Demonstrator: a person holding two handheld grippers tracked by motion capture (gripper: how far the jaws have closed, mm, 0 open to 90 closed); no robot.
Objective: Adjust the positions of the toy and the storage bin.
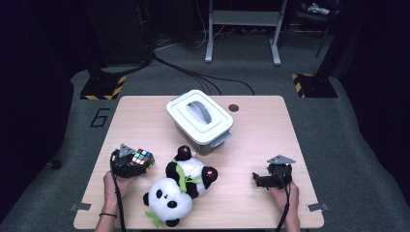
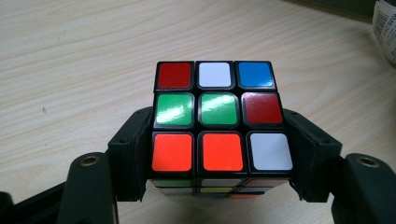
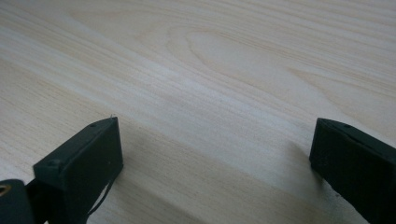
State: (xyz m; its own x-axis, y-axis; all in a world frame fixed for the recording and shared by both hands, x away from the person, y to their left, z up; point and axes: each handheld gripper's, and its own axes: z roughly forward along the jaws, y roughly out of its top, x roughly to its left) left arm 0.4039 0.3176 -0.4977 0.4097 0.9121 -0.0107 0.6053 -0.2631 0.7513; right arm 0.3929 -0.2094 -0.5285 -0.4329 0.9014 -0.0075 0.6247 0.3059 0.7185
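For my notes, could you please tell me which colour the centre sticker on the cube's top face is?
Green; the cube shows best in the left gripper view.

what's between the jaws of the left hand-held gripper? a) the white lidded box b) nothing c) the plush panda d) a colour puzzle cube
d: in the left gripper view the colour puzzle cube sits between the two black jaws of the left hand-held gripper, whose pads lie against its sides; in the high view the plush panda lies beside it on the table, and the white lidded box stands farther back.
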